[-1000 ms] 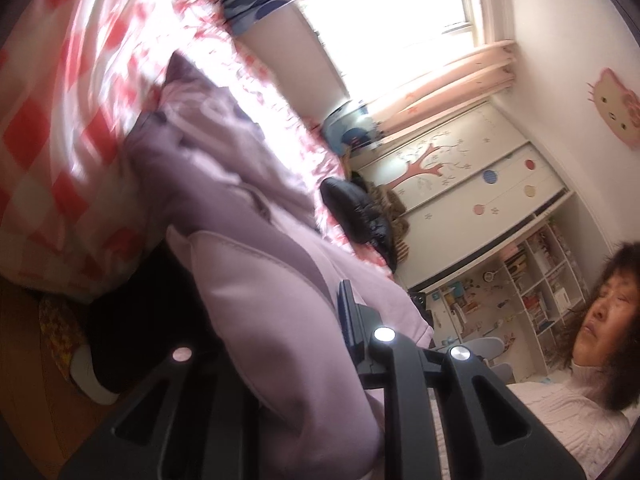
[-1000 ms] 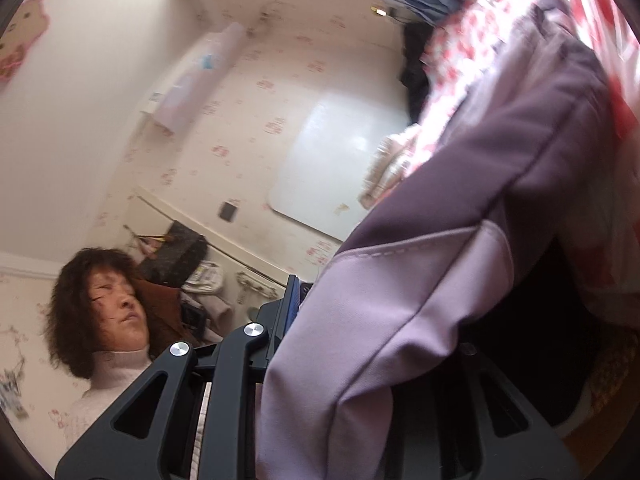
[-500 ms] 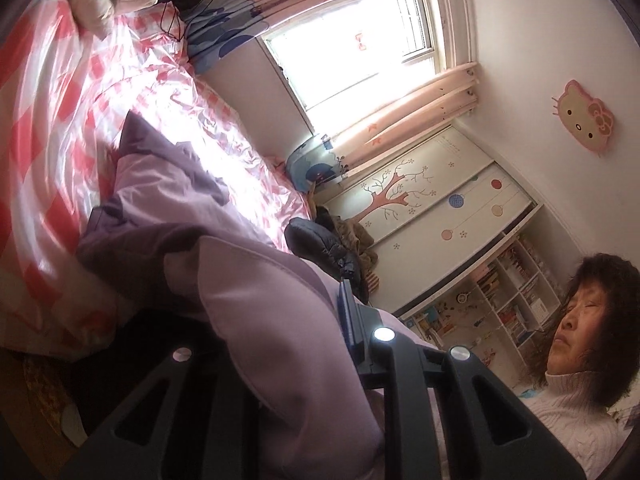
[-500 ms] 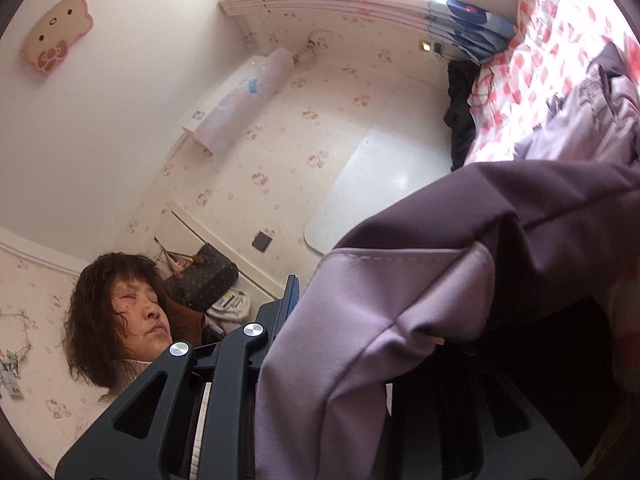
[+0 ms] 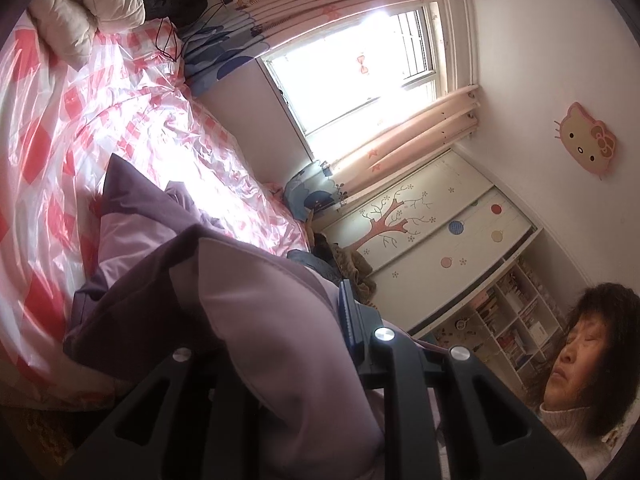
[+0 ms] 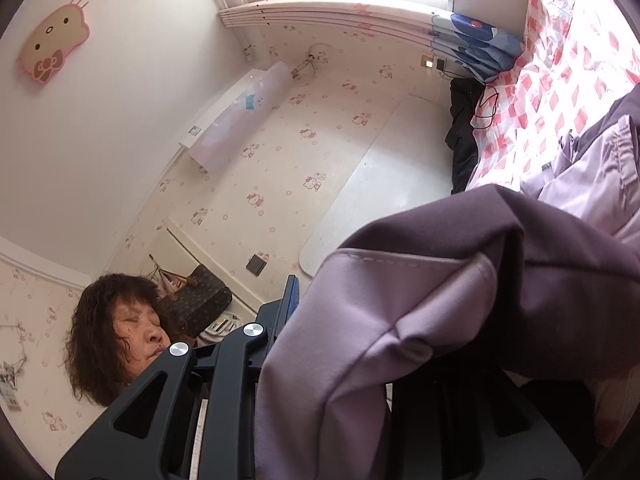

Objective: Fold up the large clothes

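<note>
Left wrist view: our left gripper (image 5: 280, 380) pinches the purple garment (image 5: 168, 272), which trails ahead onto the bed (image 5: 80, 112) near its edge.

Right wrist view: our right gripper (image 6: 332, 380) pinches another edge of it, the rest lying ahead on the bed.

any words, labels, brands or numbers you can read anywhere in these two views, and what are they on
No text can be read in either view.
Book spines on the bookshelf: too small.
Sticker on the wall-mounted air conditioner: blurred.
Papers under the brown patterned handbag: too blurred.
Purple garment: no label showing.
</note>
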